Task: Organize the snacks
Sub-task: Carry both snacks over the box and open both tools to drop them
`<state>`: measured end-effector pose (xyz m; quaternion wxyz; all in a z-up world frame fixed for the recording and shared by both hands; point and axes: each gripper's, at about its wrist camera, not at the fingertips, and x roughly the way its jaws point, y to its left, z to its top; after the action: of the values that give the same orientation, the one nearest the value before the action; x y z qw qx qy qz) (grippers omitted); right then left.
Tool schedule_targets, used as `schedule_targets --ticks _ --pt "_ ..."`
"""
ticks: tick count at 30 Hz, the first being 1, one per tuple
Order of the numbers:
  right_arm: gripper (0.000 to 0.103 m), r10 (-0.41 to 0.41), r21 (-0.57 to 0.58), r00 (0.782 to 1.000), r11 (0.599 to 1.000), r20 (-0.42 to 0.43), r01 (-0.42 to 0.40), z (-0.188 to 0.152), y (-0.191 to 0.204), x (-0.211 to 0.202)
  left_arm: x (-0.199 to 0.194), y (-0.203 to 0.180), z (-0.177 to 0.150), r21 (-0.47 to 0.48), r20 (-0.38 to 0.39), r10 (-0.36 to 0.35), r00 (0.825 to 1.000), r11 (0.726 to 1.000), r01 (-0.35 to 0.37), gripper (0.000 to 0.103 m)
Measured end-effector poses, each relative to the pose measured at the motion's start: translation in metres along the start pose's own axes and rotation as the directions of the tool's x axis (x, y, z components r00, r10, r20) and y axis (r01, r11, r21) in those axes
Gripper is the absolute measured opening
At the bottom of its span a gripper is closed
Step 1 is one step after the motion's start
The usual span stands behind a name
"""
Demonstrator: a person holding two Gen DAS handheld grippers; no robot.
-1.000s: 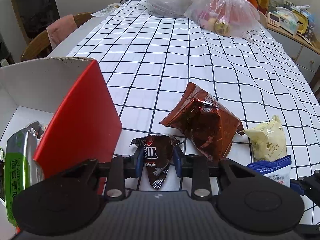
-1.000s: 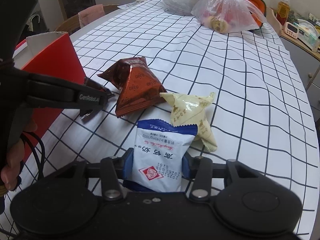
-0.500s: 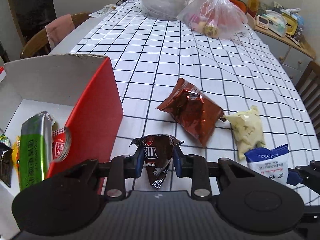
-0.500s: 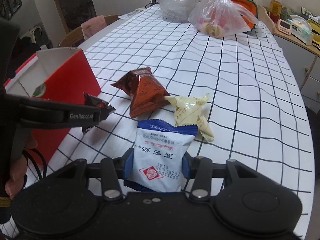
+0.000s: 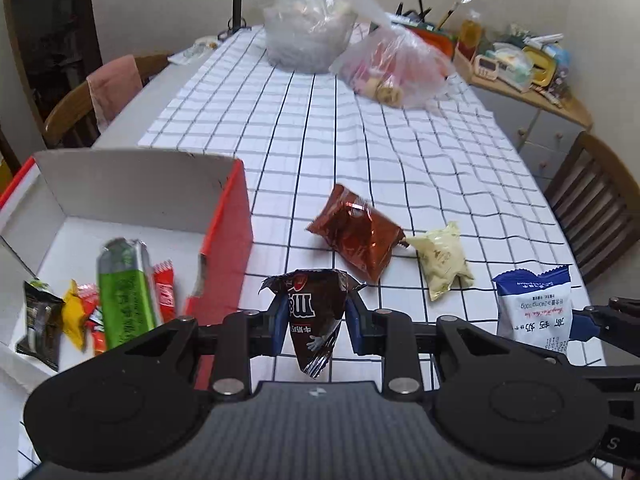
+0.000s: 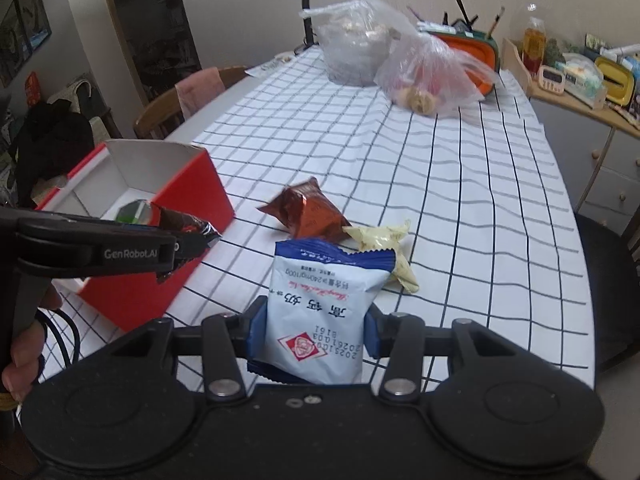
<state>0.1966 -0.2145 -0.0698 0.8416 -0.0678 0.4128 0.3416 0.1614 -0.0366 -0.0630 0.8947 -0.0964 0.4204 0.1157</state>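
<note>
Red cardboard is what matters most to me now: the red box [image 5: 228, 216] lies to the left of both my tongs, open at the top, and its near right wall stands just beside my left tongs [image 5: 316, 320]. Those tongs are closed on a dark brown chocolate packet [image 5: 314, 312], pinched across its middle so that its long axis runs up and down, the torn-looking tail hanging below the fingers. From the right wrist view the left tongs [image 6: 192, 244] hang at the box's right wall, close to its rim, so I judge the left side the nearer one and the likely first to drop its load. My right tongs [image 6: 316, 328] are clamped on a blue-and-white milk snack packet [image 6: 320, 312], held upright, with the box well off to their left across the bench [image 6: 440, 200]. Inside the box I can see a green packet [image 5: 124, 292], a small red wrapper [image 5: 165, 296], a yellow wrapper [image 5: 75, 312] and a dark packet [image 5: 40, 328], lying toward the near left part of the floor; the far part looks free. On the checked cloth, a copper-brown foil bag [image 5: 356, 236] and a pale yellow packet [image 5: 440, 260] lie touching, between my two tongs and a little ahead.
</note>
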Motion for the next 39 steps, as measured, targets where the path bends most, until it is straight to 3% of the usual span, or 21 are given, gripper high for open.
schedule_targets --ticks 10,16,28,39 --pt "0.045 0.033 -0.019 0.998 0.999 0.048 -0.032 0.017 0.045 -0.023 -0.042 0.040 0.005 0.014 0.032 -0.034 0.999 0.999 0.034 0.029" --pt "0.045 0.075 -0.031 0.996 0.997 0.043 -0.073 0.030 0.079 -0.016 -0.060 0.077 0.006 0.015 0.045 -0.042 0.998 0.999 0.041 0.029" --pt "0.045 0.113 -0.052 0.993 0.992 0.019 -0.112 0.058 0.150 0.025 -0.068 0.168 0.009 -0.024 0.039 0.010 0.999 1.000 -0.009 0.029" --pt "0.045 0.110 -0.091 0.993 0.989 -0.040 -0.113 0.070 0.205 0.081 -0.048 0.232 0.008 -0.022 -0.005 0.072 0.997 0.997 -0.072 0.029"
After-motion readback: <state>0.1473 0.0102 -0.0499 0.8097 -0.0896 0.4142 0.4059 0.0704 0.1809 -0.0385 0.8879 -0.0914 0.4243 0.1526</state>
